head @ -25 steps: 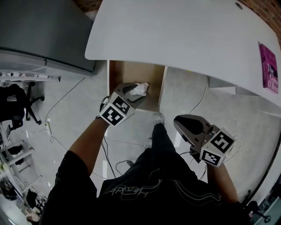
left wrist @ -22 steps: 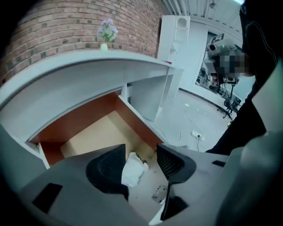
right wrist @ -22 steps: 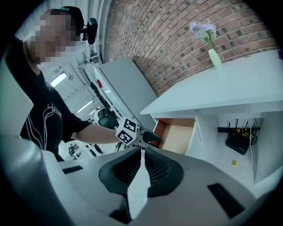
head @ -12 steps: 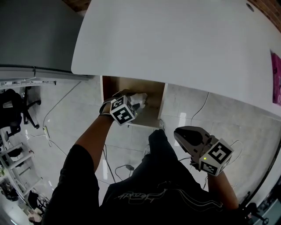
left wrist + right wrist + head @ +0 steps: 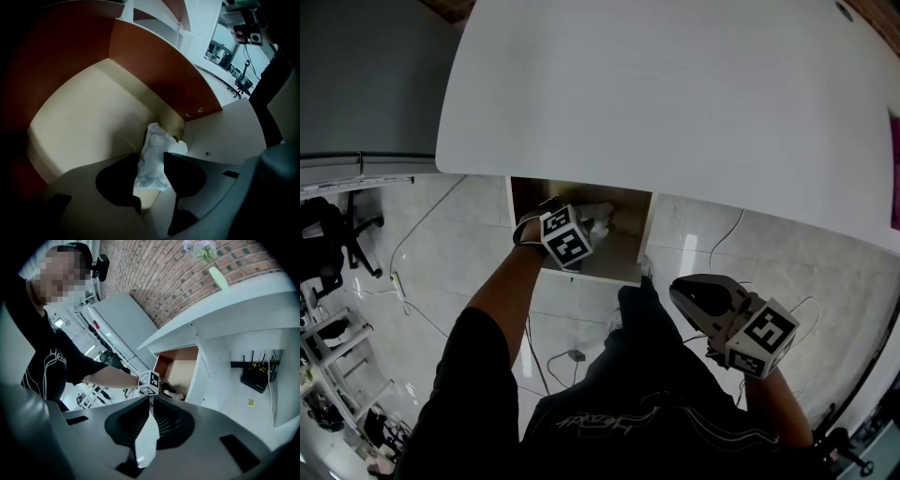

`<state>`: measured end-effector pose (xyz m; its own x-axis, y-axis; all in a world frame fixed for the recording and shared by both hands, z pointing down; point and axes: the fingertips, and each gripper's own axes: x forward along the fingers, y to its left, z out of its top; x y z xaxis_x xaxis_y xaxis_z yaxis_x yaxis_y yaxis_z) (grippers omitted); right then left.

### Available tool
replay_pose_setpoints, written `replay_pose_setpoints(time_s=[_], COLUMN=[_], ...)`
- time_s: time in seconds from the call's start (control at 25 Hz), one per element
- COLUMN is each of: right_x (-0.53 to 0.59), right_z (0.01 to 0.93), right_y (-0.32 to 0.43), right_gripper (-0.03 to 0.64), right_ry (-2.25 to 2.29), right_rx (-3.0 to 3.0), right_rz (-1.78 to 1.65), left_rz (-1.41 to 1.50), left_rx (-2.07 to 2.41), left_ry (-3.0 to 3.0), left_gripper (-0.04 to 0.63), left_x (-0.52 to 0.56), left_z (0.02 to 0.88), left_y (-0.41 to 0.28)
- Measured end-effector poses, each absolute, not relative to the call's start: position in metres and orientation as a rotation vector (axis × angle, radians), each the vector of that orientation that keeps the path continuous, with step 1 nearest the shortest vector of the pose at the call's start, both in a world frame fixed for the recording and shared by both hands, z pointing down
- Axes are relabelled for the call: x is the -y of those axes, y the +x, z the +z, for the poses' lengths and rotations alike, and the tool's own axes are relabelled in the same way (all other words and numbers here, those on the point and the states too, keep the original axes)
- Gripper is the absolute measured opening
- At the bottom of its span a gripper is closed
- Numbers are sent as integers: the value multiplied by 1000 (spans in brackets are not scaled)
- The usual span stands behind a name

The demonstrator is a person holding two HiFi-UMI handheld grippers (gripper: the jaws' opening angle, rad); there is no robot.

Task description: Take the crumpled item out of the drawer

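Two things could spoil this grab. The crumpled white wad, thin plastic by the look of it, lies in a corner of the open drawer, close against its walls. The left claw has it between its jaws, which have just been closing but stand fairly wide, apparently not yet squeezing it. If they pinch only a loose fold, the light wad may slide out on the lift. If the claw goes lower or drifts sideways, a jaw could jam against the drawer wall or floor.

The left forearm stretches forward under the edge of the white table. Its claw points steeply down into the drawer, with the marker cube facing up. The right claw is held low beside the person's leg, well apart from the drawer. It points forward and slightly down, with its jaws all but together and nothing between them.
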<state>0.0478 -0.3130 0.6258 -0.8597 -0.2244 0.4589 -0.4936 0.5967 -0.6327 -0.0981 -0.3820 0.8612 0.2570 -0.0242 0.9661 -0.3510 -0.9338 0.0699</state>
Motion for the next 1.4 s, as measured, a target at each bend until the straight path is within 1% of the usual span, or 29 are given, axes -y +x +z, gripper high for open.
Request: replay_pose_setpoints(time_s=[0.2, 0.32, 0.44, 0.64, 0.84, 1.04, 1.4], right_x=[316, 317, 316, 315, 309, 304, 277], right_z=[628, 629, 629, 629, 627, 613, 548], right_y=[50, 50, 47, 42, 37, 34, 19], right_gripper=[55, 54, 54, 54, 55, 54, 54], right_ry=[594, 598, 597, 591, 589, 594, 609], right_rx=[2483, 2479, 2479, 2485, 2495, 2505, 2548], right_rz=[1161, 1167, 1175, 1184, 1170, 1145, 1092], left_rz=[1729, 1713, 1724, 1724, 1711, 1687, 1494], left_rx=[344, 349, 351, 389, 452, 513, 720], left_ry=[2257, 2259, 2265, 2270, 2290, 2331, 2366], left_gripper=[178, 147, 102, 73, 63, 61, 61], left_x=[382, 380, 377, 378, 380, 386, 380], left_z=[864, 864, 863, 861, 852, 821, 714], left_y=[-96, -96, -96, -97, -100, -96, -102])
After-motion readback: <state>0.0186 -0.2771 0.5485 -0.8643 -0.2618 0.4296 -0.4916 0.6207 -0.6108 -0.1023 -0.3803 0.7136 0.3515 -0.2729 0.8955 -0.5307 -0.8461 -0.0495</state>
